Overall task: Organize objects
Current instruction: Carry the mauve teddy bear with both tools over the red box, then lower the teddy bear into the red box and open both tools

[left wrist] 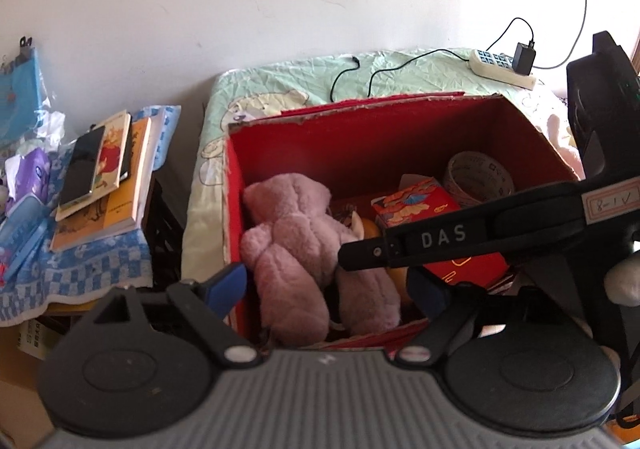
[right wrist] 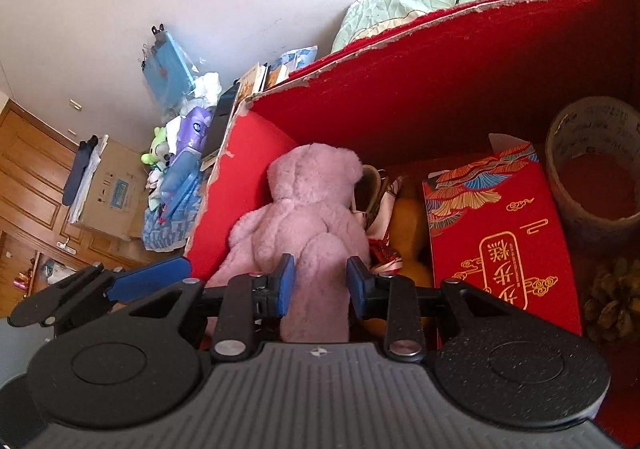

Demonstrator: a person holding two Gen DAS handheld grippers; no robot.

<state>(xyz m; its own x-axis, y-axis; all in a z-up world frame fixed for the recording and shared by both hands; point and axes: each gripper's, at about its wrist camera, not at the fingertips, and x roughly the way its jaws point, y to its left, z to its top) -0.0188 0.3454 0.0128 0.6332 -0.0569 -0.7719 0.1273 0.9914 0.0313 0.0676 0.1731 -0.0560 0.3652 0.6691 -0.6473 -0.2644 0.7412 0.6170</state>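
Note:
A pink teddy bear lies in the left half of a red cardboard box. My right gripper is down inside the box, its blue pads pressed on either side of the bear's leg. In the left wrist view the bear and the box show from above. My left gripper hovers over the box's near edge, wide open with nothing between its fingers. The right tool's black bar crosses in from the right.
Also in the box are a red gift carton, a tape roll, a pine cone and a yellow object. The box rests on a green bedsheet beside a power strip. Books and a phone are stacked on a stand at left.

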